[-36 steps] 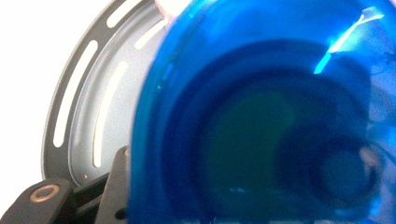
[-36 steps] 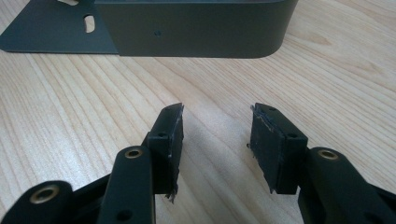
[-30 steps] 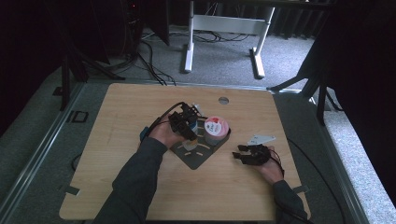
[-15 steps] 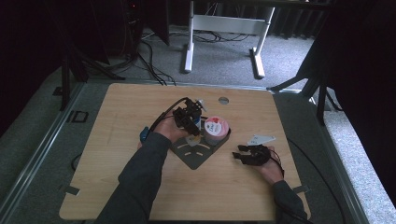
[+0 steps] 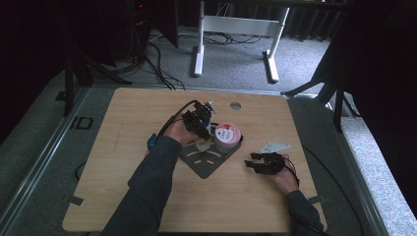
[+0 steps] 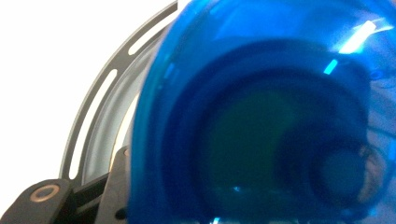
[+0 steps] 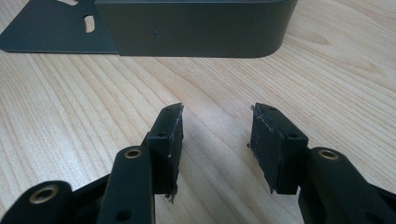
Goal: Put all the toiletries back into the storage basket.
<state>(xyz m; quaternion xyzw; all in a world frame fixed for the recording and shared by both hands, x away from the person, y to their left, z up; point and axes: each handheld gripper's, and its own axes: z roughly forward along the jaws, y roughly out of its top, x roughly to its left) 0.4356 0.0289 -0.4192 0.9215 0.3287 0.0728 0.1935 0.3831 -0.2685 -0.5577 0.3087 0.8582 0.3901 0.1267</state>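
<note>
The left gripper [image 5: 199, 123] reaches forward, its jaws clamped. Well to its right, the right gripper [image 5: 255, 164] rests low, jaws parted.

A see-through blue cup [image 6: 261, 116] sits between the jaws of the left tool [image 5: 200, 129], so close to its camera that it blurs; its round base or mouth faces the lens, dark inside, with bright glints along the rim. Under that tool lies a dark metal plate [image 5: 206, 164] with curved slots, flat on the surface. Just beside the tool stands a pink tub [image 5: 228, 137], upright, with a printed lid.
</note>
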